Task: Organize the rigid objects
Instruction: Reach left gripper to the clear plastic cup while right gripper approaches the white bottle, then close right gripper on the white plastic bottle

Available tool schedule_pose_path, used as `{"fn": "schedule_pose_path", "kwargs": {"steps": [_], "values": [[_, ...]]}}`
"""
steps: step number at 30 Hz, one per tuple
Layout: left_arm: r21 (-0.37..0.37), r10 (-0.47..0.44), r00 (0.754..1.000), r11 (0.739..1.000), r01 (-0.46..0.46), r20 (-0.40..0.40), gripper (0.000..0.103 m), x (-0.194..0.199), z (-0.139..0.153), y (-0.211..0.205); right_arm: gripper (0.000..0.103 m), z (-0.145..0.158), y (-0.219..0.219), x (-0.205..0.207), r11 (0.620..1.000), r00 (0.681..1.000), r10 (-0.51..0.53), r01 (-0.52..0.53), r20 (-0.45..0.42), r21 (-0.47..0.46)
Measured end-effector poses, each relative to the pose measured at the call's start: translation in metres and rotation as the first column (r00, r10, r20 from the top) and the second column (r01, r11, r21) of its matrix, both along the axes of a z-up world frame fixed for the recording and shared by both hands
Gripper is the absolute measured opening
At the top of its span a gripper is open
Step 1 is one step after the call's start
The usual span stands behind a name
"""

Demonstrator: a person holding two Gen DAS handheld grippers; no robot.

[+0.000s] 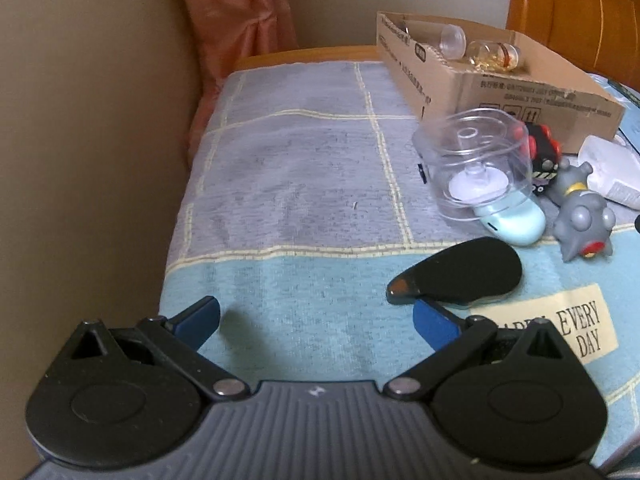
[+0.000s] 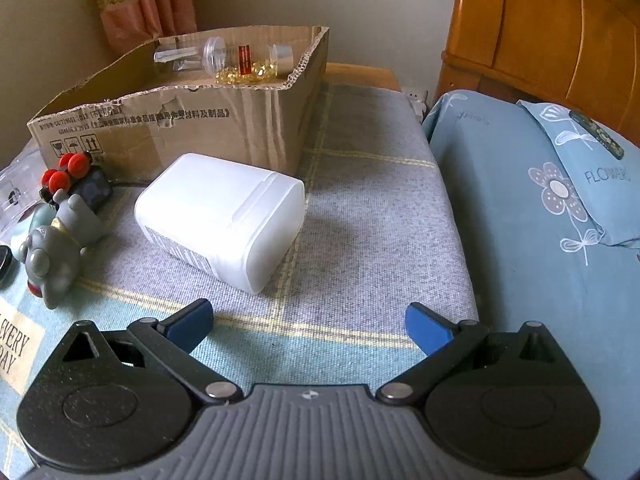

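A cardboard box point(image 2: 208, 124) stands at the back of the cloth-covered table, also in the left wrist view point(image 1: 496, 84); a clear bottle of yellow capsules point(image 2: 244, 62) lies inside. In front lie a white plastic container point(image 2: 224, 216), a grey toy figure point(image 2: 60, 248), a black toy with red knobs point(image 2: 76, 180), a clear round case point(image 1: 476, 160), a pale blue object point(image 1: 516, 220) and a flat black oval object point(image 1: 464, 276). My left gripper point(image 1: 318, 322) is open, just left of the black oval. My right gripper point(image 2: 308, 322) is open, just before the white container.
A beige wall point(image 1: 80, 140) runs along the table's left edge. A pink curtain point(image 1: 240, 20) hangs at the back. To the right is a bed with a blue floral pillow point(image 2: 560, 200) and a wooden headboard point(image 2: 540, 32).
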State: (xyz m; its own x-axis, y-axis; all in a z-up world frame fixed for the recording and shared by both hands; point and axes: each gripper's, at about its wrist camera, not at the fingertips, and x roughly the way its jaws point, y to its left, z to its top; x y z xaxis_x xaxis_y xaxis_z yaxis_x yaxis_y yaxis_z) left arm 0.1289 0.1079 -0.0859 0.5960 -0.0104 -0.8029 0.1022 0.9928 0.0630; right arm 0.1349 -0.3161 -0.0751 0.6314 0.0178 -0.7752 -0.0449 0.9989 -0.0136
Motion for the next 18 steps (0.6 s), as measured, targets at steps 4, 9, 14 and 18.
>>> {"fn": "schedule_pose_path", "kwargs": {"steps": [4, 9, 14, 18], "values": [[-0.067, -0.082, 0.997, 0.994, 0.082, 0.002, 0.102, -0.010, 0.008, -0.015, 0.103, 0.001, 0.009, -0.002, 1.000, 1.000, 0.002, -0.002, -0.011, 0.000], [-0.151, -0.133, 0.990, 0.981, 0.125, -0.043, 0.102, -0.010, 0.006, -0.042, 0.103, 0.000, 0.025, -0.002, 0.998, 0.998, 0.059, -0.059, -0.006, -0.001], [-0.113, -0.068, 0.996, 0.992, 0.061, -0.062, 0.102, -0.005, -0.001, -0.057, 0.103, 0.000, 0.029, -0.003, 0.997, 0.997, 0.073, -0.073, 0.009, 0.000], [-0.076, -0.032, 0.998, 0.997, 0.028, -0.046, 0.102, 0.002, -0.003, -0.065, 0.103, -0.001, 0.029, -0.004, 0.997, 0.996, 0.082, -0.083, 0.021, 0.001]]}}
